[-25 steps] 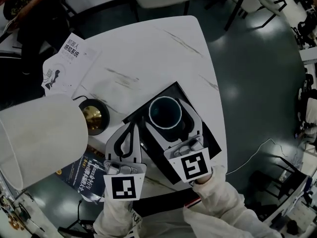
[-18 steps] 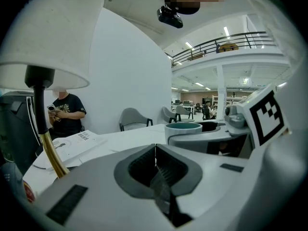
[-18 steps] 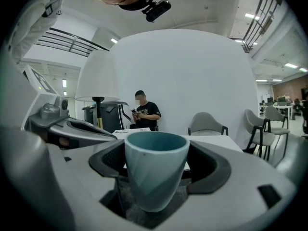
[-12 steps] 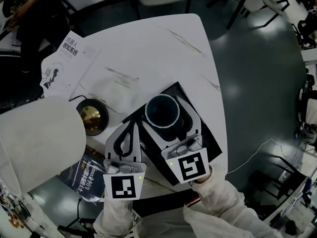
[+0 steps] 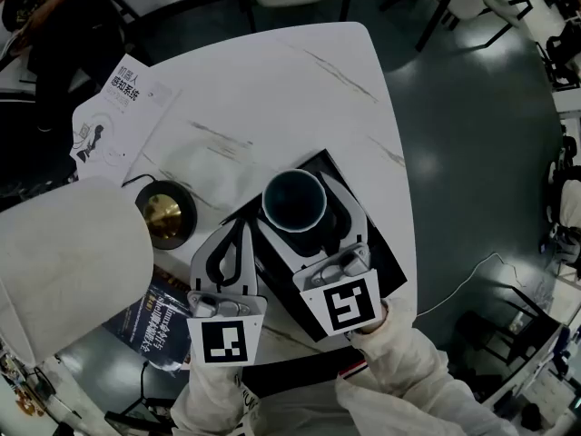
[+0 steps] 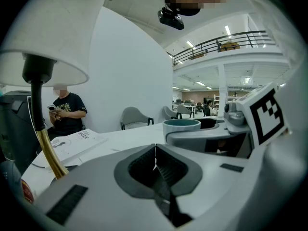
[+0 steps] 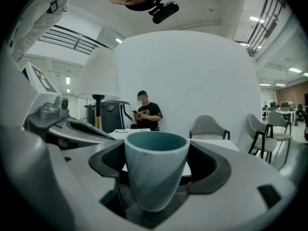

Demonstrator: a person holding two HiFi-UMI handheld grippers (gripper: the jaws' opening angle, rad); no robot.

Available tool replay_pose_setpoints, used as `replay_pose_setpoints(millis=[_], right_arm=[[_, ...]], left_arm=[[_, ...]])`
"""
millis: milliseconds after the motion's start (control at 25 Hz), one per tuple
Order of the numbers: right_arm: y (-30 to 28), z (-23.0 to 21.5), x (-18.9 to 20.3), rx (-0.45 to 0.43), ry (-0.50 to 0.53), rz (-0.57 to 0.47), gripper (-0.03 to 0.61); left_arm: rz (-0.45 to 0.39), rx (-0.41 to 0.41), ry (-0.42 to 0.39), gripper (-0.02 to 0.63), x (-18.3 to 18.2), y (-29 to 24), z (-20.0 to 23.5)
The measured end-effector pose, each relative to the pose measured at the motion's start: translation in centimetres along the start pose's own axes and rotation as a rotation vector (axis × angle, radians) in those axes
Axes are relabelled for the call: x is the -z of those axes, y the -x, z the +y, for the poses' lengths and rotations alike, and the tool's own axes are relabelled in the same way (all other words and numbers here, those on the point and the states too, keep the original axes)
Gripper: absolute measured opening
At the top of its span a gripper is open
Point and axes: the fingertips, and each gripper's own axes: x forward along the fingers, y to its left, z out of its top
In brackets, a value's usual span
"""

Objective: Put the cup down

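Note:
A teal cup (image 5: 295, 200) stands upright between the jaws of my right gripper (image 5: 305, 209), over a black mat (image 5: 382, 263) on the white table (image 5: 272, 89). In the right gripper view both pads press the cup (image 7: 155, 170) at its sides; whether its base touches the mat I cannot tell. My left gripper (image 5: 234, 230) lies just left of it, jaws together with nothing between them. In the left gripper view the left gripper (image 6: 155, 150) shows its jaws meeting in a thin line, with the cup (image 6: 181, 125) to the right.
A lamp with a large white shade (image 5: 64, 262) and brass base (image 5: 166, 214) stands at the left. A printed booklet (image 5: 118, 116) lies at the table's far left, a blue book (image 5: 154, 321) near the front edge. A seated person (image 7: 144, 112) and chairs (image 7: 209, 127) are beyond the table.
Both grippers and the cup keep their places; only the head view has shifted slightly.

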Motion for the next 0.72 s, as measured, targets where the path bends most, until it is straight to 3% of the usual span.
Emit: replay_pose_setpoints(millis=[720], right_arm=[[0.40,-0.12,0.33,-0.014,-0.026,-0.006,0.391]], left_arm=[[0.009,-0.019,-0.003,0.012,0.25,-0.17,-0.13]])
